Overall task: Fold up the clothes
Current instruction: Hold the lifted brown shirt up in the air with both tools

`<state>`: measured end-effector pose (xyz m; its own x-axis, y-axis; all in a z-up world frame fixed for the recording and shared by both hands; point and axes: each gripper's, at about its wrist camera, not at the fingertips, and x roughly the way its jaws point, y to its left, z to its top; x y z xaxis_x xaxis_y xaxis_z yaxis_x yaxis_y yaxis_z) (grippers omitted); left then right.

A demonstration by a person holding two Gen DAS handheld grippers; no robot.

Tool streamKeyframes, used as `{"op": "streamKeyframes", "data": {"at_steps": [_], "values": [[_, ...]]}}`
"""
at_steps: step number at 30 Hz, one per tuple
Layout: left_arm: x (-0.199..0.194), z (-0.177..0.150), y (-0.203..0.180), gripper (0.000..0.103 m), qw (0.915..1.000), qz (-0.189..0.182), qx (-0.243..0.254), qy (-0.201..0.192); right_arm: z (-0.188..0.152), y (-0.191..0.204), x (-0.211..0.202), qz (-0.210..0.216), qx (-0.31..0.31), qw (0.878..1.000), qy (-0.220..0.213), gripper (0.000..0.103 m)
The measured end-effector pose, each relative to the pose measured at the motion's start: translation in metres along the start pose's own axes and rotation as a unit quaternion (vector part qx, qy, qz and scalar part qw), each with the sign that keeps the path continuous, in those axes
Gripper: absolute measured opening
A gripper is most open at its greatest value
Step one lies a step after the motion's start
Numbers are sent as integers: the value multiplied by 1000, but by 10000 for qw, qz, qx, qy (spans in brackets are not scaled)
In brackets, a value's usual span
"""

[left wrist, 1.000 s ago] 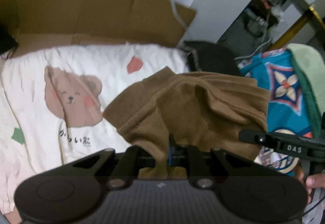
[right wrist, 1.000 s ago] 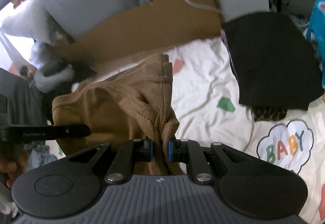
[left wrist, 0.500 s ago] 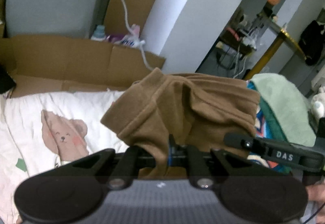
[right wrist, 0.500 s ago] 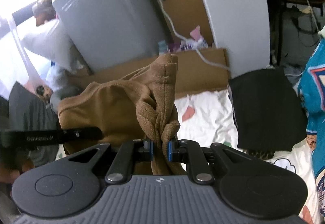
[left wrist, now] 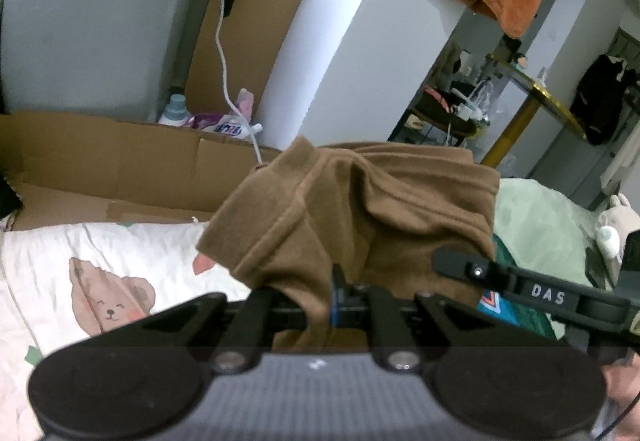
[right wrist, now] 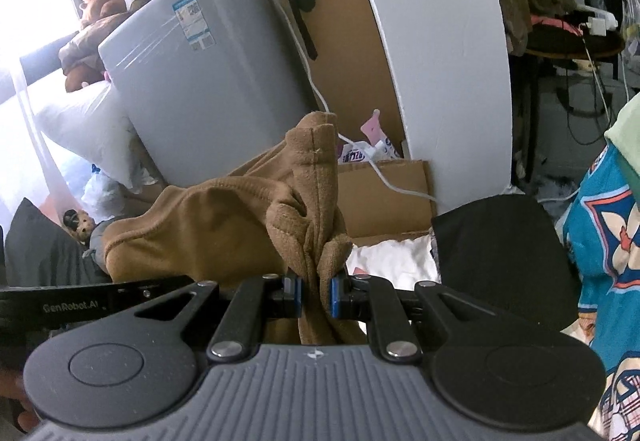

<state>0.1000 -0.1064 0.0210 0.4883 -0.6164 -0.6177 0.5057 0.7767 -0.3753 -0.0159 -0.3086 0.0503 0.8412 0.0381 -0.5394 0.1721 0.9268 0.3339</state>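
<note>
Brown garment [left wrist: 360,217] hangs in the air above the bed sheet [left wrist: 120,253], strung sideways between both tools. Left gripper [left wrist: 336,305] and right gripper [right wrist: 316,295] are each clamped tight on a bunched edge, level with each other. Spreading them apart looks like the next need.

Hard white glare pours from the window [right wrist: 28,21] at the upper left of the right wrist view, bleaching that corner to nothing. The left wrist view is dimmer, flatter and slightly soft, with grain across the grey appliance [left wrist: 92,21]. Fisheye bending curves the white pillar [right wrist: 440,61], and both views darken at their corners.
</note>
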Motion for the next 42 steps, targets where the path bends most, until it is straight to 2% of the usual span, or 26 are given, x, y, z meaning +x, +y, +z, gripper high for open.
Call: {"op": "streamKeyframes", "data": {"at_steps": [10, 15, 28, 34, 42], "values": [[16, 7, -14, 9, 9999, -3, 159, 7, 7, -36, -1, -31, 231, 9996, -142, 12], [35, 14, -31, 9, 9994, -91, 318, 36, 11, -57, -1, -193, 299, 9990, -264, 12], [103, 29, -80, 9, 9961, -342, 749, 303, 28, -129, 4, -727, 7, 9967, -356, 12], [127, 35, -102, 9, 9950, -593, 790, 145, 44, -166, -1, -918, 4, 9942, -565, 12], [147, 57, -135, 9, 9928, -817, 875, -77, 82, -201, -11, -1135, 96, 9892, -918, 12]]}}
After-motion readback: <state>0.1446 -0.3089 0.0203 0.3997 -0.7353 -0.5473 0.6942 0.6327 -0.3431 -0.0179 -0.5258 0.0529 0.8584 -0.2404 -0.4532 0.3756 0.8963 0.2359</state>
